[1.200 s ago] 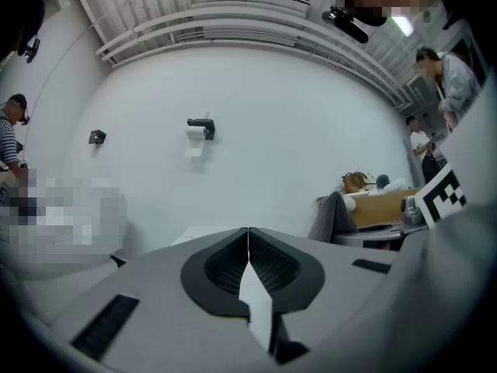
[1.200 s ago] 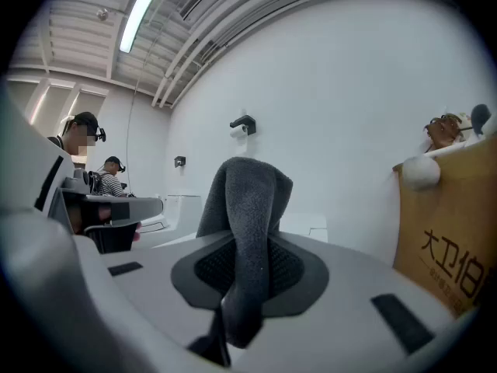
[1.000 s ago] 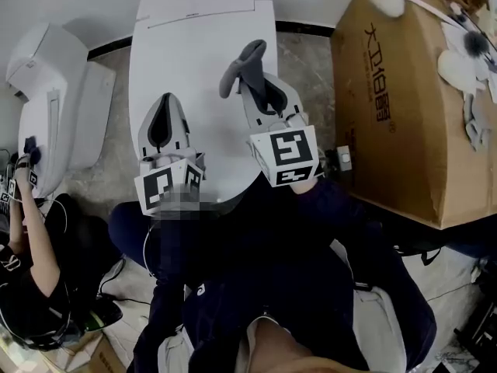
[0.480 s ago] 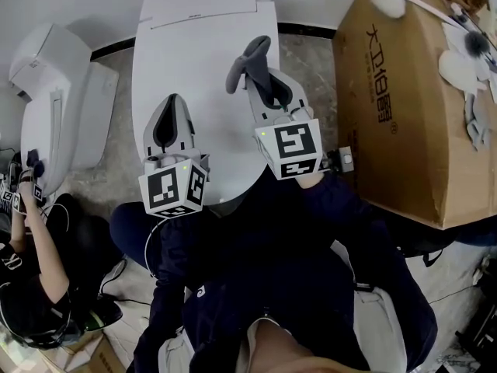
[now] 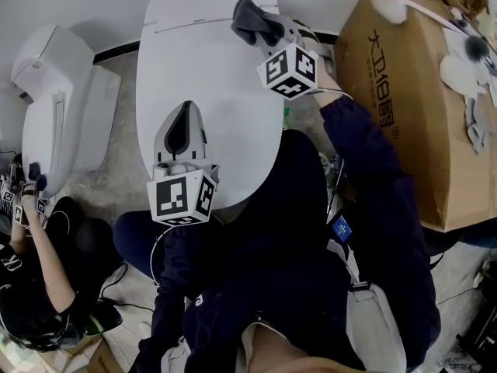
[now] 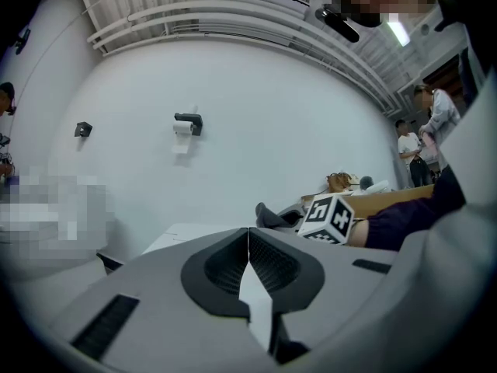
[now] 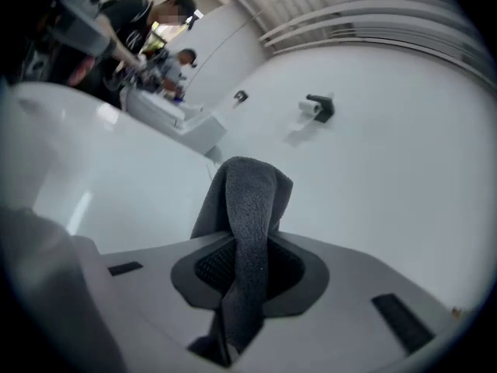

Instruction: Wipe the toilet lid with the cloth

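Cloth (image 5: 250, 18): dark grey, fleecy pile, bunched into a soft folded wad, sitting over the far right corner of the toilet lid (image 5: 206, 68), close to its far edge. Right gripper (image 5: 262, 29) is clamped on it. In the right gripper view the cloth (image 7: 247, 208) runs as a thick band up between the dark cross-hatched pads and flops over past the tips. Can't tell if the cloth actually touches the lid. The lid is glossy white plastic, smooth, a broad rounded oval. Left gripper (image 5: 185, 113) is over the near middle of the lid, jaws closed tip to tip, nothing between them. The left gripper view (image 6: 248, 243) shows only a thin slit lower down, with white showing through. Both grippers have matte grey shells and a black-and-white marker cube at the near end. Brown cardboard box (image 5: 404, 107) with dark print stands right of the toilet. Second white toilet (image 5: 54, 92) stands left, on a speckled floor. Plain white wall on the far side carries a paper roll holder (image 6: 186, 123).
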